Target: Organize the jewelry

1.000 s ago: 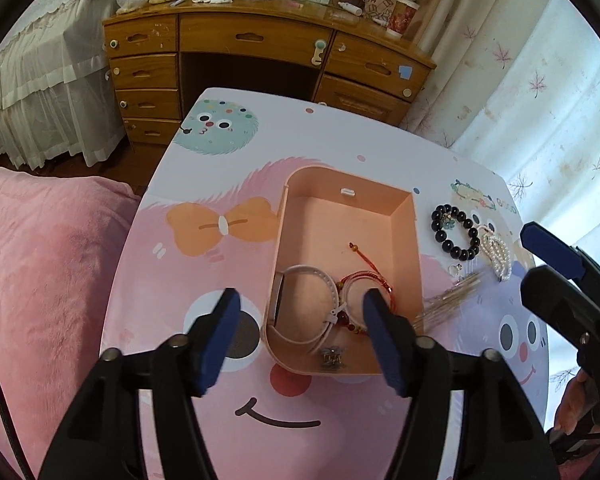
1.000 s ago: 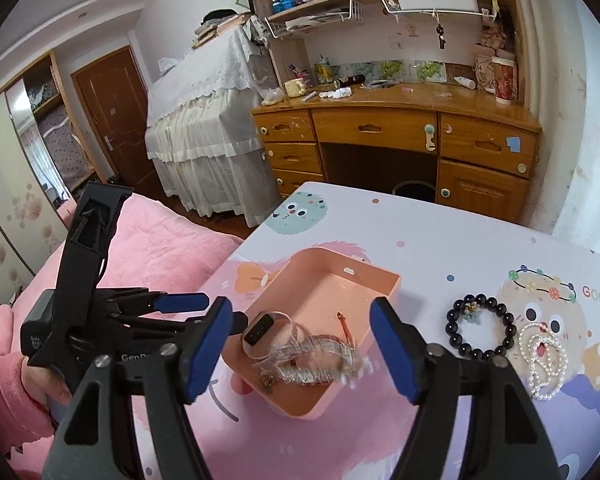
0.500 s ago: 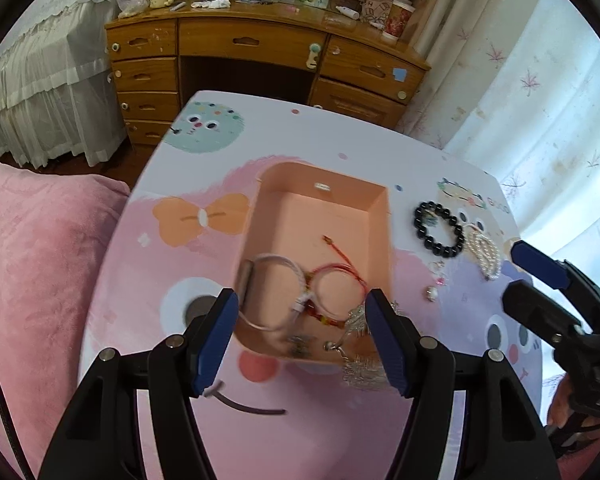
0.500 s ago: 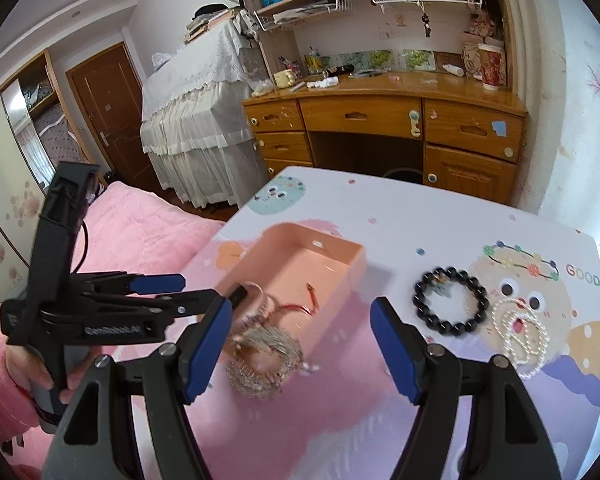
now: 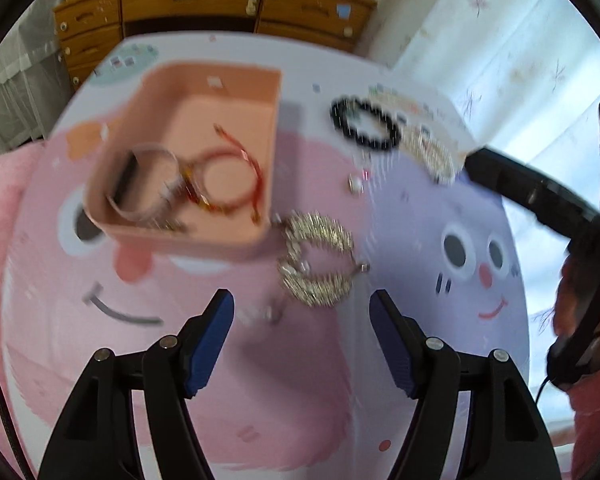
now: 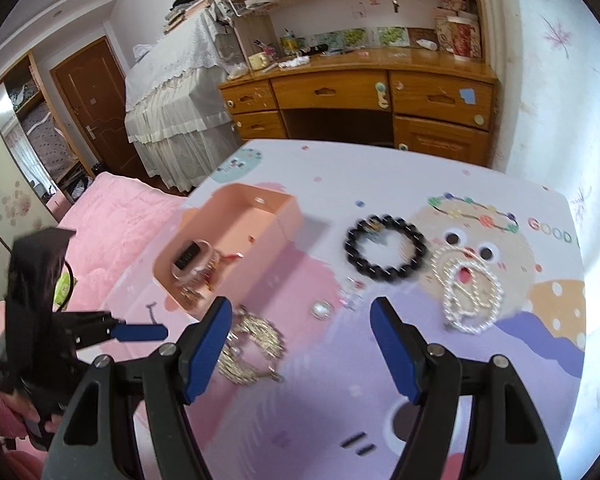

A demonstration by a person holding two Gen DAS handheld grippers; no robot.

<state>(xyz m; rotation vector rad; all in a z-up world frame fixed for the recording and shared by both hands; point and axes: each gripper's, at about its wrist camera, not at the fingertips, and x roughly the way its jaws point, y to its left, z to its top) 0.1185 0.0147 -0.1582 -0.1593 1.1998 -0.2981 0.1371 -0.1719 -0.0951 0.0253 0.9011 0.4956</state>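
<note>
My left gripper, empty jaws opening, hangs nearest the silver bracelet lying on the table just beyond its fingertips, beside the pink tray; my right gripper gapes empty too.

The left gripper tilts steeply down toward the surface, its blue-padded jaws opening with nothing between them. In the right wrist view its fingers point toward the right, and a hand grips its black handle at the near left edge. The right gripper slants down less steeply, jaws standing wide and empty. Seen from the left wrist, it reaches in from the right, held by a hand low at that edge.
</note>
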